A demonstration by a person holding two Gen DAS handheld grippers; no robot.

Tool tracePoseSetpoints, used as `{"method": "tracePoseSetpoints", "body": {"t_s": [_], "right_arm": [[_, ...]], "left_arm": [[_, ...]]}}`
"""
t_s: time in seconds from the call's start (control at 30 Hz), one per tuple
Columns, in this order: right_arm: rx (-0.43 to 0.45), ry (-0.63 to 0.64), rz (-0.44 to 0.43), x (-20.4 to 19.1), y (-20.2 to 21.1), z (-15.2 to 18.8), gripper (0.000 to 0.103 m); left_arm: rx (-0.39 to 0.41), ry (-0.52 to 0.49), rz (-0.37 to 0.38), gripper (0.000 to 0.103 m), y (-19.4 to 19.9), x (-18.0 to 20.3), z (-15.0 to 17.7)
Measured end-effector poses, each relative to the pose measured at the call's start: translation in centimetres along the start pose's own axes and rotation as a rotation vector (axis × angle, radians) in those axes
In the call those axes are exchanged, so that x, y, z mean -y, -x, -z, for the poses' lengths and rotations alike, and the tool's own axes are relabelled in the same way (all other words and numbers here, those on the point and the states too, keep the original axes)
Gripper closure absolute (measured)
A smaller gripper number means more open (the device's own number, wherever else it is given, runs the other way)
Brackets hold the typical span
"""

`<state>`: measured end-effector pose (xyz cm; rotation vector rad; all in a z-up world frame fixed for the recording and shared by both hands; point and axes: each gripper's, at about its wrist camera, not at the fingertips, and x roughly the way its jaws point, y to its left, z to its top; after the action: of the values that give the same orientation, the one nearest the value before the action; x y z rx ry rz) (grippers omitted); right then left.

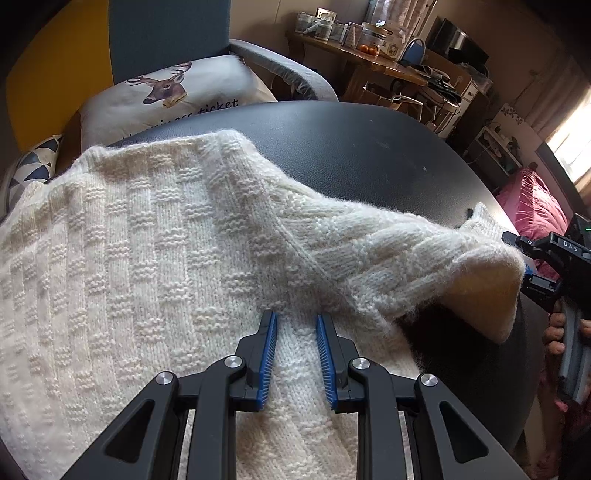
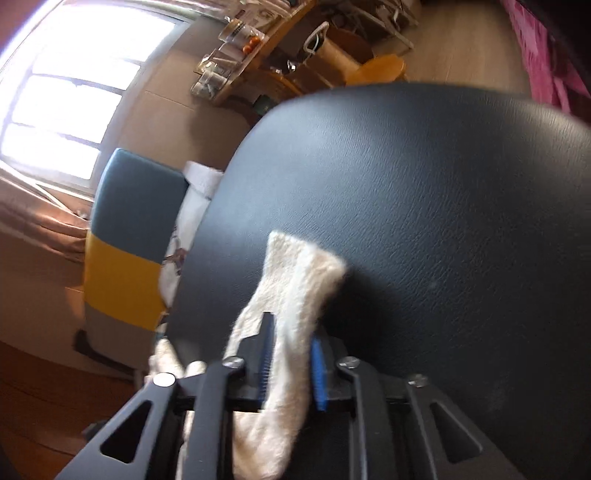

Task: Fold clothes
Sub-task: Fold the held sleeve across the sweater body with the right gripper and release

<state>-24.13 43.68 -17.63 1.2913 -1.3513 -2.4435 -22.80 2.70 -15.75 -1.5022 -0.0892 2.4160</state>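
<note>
A cream knitted sweater (image 1: 147, 240) lies spread over the left half of a dark round table (image 1: 369, 147). My left gripper (image 1: 295, 314) points down onto it near the sleeve seam. Its blue pads stand a little apart, pinching a ridge of the knit. One sleeve (image 1: 406, 251) is lifted off the table and stretches to the right. My right gripper (image 1: 522, 271) holds the sleeve's end there, a hand (image 1: 554, 332) behind it. In the right wrist view the right gripper (image 2: 291, 332) is shut on the sleeve cuff (image 2: 295, 266), which sticks out past the fingertips above the table (image 2: 443, 184).
Behind the table stands an armchair (image 1: 166, 33) with a deer-print pillow (image 1: 166, 92). A cluttered wooden desk (image 1: 369, 62) fills the back right. Pink bedding (image 1: 535, 210) lies at the right, and a bright window (image 2: 74, 92) shows in the right wrist view.
</note>
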Motion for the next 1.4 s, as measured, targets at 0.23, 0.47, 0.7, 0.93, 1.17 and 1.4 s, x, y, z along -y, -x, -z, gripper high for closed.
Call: {"method": "tracePoseSetpoints", "body": {"t_s": [0.23, 0.47, 0.7, 0.93, 1.17, 1.4], "right_arm": [[0.106, 0.21, 0.217, -4.0, 2.8, 0.1, 0.098], [0.252, 0.509, 0.502, -9.5, 6.9, 0.5, 0.098], [0.257, 0.396, 0.653, -4.7, 7.1, -0.8, 0.098], [0.221, 0.266, 0.72, 1.5, 7.4, -1.7, 0.098], [0.241, 0.101, 0.545, 4.9, 11.9, -2.2, 0.082], [0.229, 0.212, 0.353, 2.2, 13.8, -2.7, 0.079]], "left_arm": [[-0.002, -0.005, 0.001, 0.08, 0.1, 0.0, -0.1], [0.001, -0.013, -0.012, 0.08, 0.2, 0.2, -0.1], [-0.016, -0.032, -0.026, 0.079, 0.1, 0.4, -0.3], [-0.048, -0.094, -0.027, 0.079, 0.2, 0.5, -0.5], [-0.092, -0.133, -0.01, 0.079, 0.3, 0.2, -1.0], [-0.059, -0.121, 0.049, 0.078, 2.1, -0.6, -1.9]]}}
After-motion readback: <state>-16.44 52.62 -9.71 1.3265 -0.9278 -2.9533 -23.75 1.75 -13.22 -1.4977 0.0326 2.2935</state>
